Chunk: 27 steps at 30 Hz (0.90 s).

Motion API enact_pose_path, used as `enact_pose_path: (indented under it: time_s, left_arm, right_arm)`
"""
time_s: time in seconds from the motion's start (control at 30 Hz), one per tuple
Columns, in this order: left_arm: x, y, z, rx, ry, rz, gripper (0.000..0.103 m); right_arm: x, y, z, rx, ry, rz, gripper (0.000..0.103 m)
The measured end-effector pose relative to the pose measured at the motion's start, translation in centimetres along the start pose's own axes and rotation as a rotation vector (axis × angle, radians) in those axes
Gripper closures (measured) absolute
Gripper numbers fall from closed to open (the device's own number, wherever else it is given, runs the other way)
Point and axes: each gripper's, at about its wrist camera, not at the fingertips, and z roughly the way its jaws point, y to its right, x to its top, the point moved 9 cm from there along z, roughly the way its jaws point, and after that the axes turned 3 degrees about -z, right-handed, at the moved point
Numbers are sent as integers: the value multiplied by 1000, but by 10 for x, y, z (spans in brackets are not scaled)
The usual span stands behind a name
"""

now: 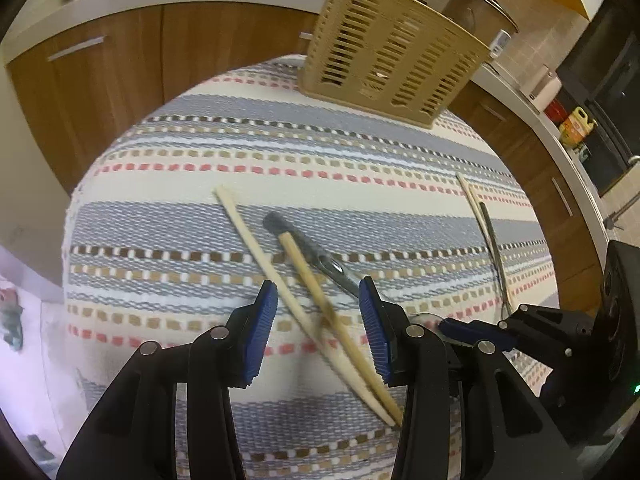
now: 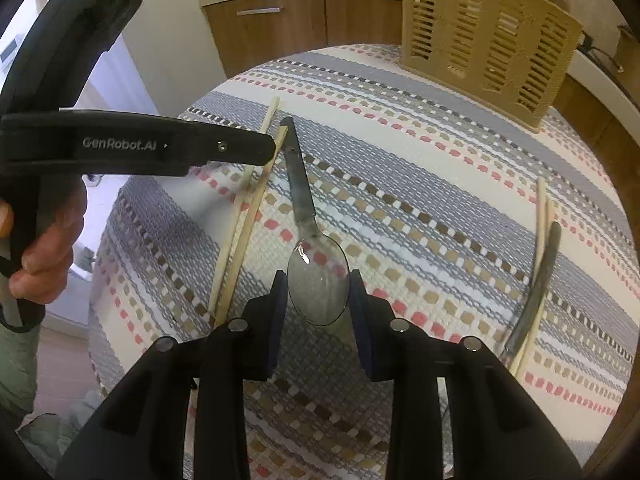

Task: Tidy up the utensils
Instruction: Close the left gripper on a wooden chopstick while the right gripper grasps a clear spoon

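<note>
A metal spoon [image 2: 300, 184] with a dark handle lies on the striped cloth. My right gripper [image 2: 318, 280] is shut on its bowl, a pad against each side. Left of the spoon lie a pale chopstick [image 1: 256, 248] and a tan chopstick [image 1: 308, 276], side by side. My left gripper [image 1: 318, 284] stands open astride both sticks, and its blue pads [image 1: 264, 320] touch neither. The right wrist view shows the same pair of chopsticks [image 2: 248, 216] under the left gripper's black finger [image 2: 240, 148]. A beige slotted utensil basket [image 1: 392, 48] stands at the table's far edge.
Two more pale chopsticks [image 2: 542, 216] and a dark-handled metal utensil [image 2: 544, 276] lie at the right of the cloth-covered round table [image 1: 280, 140]. A person's hand [image 2: 44, 264] holds the left gripper. Wooden cabinets [image 1: 120, 80] and a worktop stand behind.
</note>
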Motion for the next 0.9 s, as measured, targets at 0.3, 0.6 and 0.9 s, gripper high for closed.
enact_pose_path:
  time_s: [0.3,0.6,0.9]
  left_arm:
    - [3,-16,1,71,13,-19,63]
    - [23,-41,16,269,29,18,63]
    - [21,-31,19,301,26,192,95]
  right_arm:
    - [-18,46,-16,-105,18,209,76]
    - [-15,54,-18,-47,-29,265,68]
    - [32,67,5,13,-98,185,69]
